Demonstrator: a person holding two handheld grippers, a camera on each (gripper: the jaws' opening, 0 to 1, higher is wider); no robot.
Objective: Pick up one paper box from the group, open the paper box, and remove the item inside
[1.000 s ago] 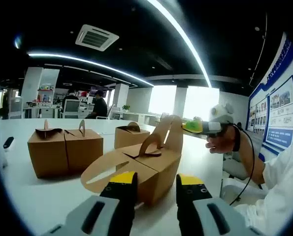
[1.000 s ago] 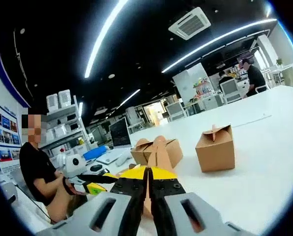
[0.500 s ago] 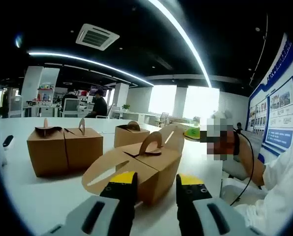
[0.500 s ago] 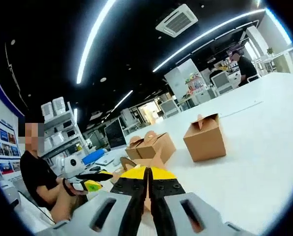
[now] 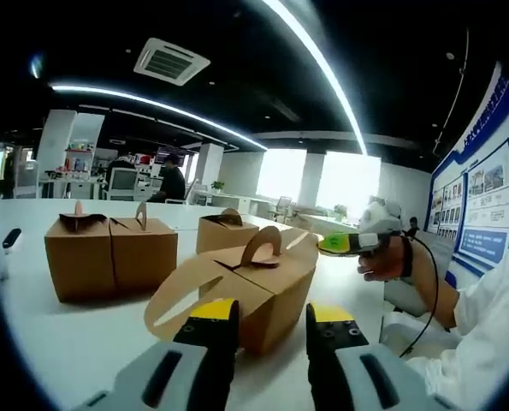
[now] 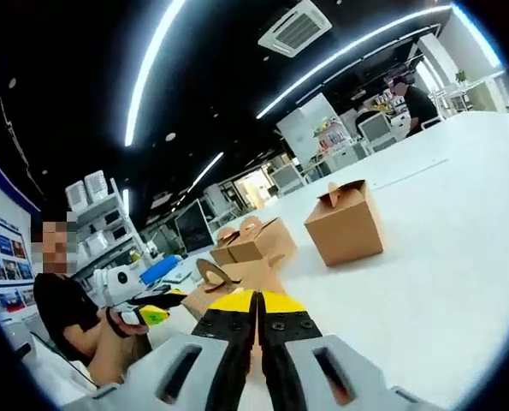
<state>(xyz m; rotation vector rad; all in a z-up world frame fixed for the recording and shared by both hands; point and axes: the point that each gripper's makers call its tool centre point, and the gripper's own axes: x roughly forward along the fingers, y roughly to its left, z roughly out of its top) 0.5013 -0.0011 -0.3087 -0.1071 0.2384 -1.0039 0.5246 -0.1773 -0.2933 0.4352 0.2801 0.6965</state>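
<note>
Over the opened paper box (image 5: 263,287), the left gripper (image 5: 269,318) is gaping while the right gripper (image 6: 256,310) is pinching its flap (image 6: 263,276).

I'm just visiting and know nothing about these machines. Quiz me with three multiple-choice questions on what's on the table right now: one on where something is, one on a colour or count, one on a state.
1. Where does the opened paper box stand in the left gripper view?
A. Just ahead of the left gripper's fingers
B. On a chair
C. Behind the closed boxes

2. What colour are the fingertips of the left gripper?
A. Red
B. Yellow
C. Blue

3. How do the right gripper's fingers stand?
A. Spread wide
B. Shut together
C. Around a cup

Answers: 1 A, the box stands on the white table right beyond the fingers. 2 B, both tips are yellow. 3 B, hardly any gap shows between them in the right gripper view.
</note>
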